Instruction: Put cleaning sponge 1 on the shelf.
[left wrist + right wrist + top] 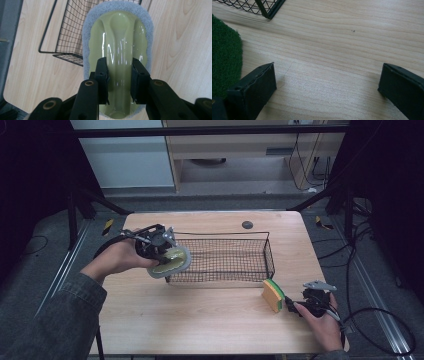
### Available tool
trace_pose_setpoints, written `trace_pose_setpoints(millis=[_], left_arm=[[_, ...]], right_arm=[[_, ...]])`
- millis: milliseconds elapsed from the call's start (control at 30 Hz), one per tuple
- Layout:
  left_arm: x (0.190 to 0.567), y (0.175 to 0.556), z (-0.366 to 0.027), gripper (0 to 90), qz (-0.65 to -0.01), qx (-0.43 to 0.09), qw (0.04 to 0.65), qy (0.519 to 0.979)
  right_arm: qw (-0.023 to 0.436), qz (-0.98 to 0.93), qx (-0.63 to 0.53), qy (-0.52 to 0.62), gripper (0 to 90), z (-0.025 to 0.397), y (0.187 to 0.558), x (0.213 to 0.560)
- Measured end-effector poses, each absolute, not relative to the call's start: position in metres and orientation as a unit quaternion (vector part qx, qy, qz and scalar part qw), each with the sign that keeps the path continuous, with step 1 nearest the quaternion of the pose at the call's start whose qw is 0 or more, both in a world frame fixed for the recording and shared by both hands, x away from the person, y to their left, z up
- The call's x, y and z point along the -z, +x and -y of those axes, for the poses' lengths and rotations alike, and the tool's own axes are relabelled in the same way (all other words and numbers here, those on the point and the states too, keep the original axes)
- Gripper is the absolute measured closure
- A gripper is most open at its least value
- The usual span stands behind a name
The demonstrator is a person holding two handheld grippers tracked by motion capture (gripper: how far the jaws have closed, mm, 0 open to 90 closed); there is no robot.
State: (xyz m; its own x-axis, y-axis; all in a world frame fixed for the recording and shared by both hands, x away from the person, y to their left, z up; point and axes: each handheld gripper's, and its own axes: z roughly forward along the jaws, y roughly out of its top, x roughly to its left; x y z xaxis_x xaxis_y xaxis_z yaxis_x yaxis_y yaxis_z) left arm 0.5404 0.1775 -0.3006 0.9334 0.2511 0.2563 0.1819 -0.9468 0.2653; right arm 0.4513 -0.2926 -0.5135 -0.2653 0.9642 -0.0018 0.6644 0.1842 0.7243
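Scrubber in left gripper above wire basket's left rim.

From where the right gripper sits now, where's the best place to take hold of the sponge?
Probably across the two broad faces of the sponge, which stands on edge with its green scouring side facing the basket. The right gripper sits open beside it on the table; come in from that side, one jaw on green, one on yellow.

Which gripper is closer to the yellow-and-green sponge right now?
Right. The right gripper sits open just beside the yellow-and-green rectangular sponge; the left gripper is across the table, shut on the grey-rimmed green scrubber.
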Motion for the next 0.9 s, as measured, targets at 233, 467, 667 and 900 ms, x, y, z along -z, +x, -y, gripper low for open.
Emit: trace_pose_setpoints(millis=[233,467,667,900], left_arm=[[0.296,0.548,-0.168,70.7,-0.084,-0.179,0.117,0.973],[0.299,0.547,-0.155,70.7,-0.061,-0.206,0.105,0.971],[0.301,0.548,-0.145,70.7,-0.051,-0.213,0.097,0.971],[0.301,0.552,-0.137,70.7,-0.036,-0.229,0.096,0.968]], right_arm=[[0.239,-0.730,-0.313,0.558,1.3,0.292,0.452,0.513],[0.240,-0.731,-0.311,0.557,1.3,0.292,0.452,0.513],[0.240,-0.732,-0.311,0.557,1.3,0.292,0.453,0.513],[0.241,-0.731,-0.311,0.558,1.3,0.292,0.453,0.513]])
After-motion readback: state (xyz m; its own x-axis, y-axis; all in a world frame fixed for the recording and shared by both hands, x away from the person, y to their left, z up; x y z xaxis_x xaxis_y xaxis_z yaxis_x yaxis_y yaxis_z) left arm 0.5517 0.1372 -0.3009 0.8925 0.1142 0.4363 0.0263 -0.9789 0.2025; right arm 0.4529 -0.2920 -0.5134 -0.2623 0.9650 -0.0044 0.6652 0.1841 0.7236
